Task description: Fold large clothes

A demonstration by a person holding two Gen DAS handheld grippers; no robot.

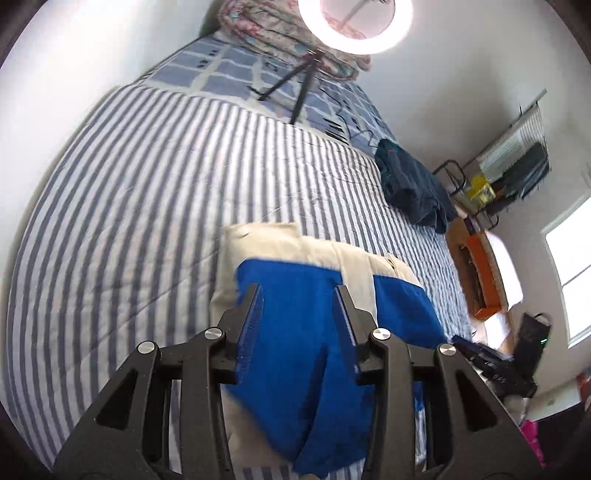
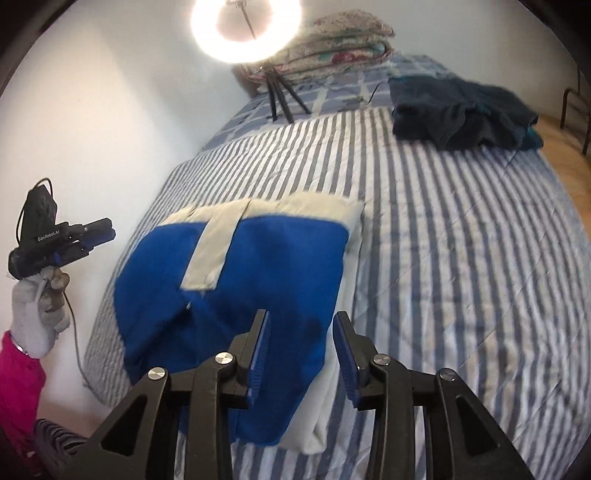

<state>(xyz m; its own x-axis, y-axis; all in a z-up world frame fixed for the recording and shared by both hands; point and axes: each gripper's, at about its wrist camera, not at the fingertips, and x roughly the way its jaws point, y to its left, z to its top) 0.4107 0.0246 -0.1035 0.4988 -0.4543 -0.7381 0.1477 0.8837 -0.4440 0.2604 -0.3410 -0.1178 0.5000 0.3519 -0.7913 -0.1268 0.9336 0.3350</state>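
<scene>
Both the left gripper (image 1: 299, 295) and the right gripper (image 2: 301, 323) stand parted and empty above the blue-and-cream garment (image 2: 236, 273), which lies folded on the near part of the striped bed (image 2: 443, 240). The fold looks laid, so the sound move is probably to lift clear without snagging cloth, then square any loose edge. A dark blue garment (image 2: 461, 114) waits farther up the bed, near a ring light (image 2: 245, 29) and folded floral quilts (image 2: 332, 44).

The blue-and-cream garment (image 2: 258, 266) is soft matt cloth, its cream placket carrying a smooth snap. The striped bedspread (image 2: 443, 258) is quilted cotton-like cloth, lightly crinkled. The left gripper (image 1: 299, 291) has matt black plastic arms, shiny metal pivot pins and ribbed blue fingers (image 1: 255, 310). The dark blue clothes (image 2: 461, 114) look thick and slightly fuzzy.
</scene>
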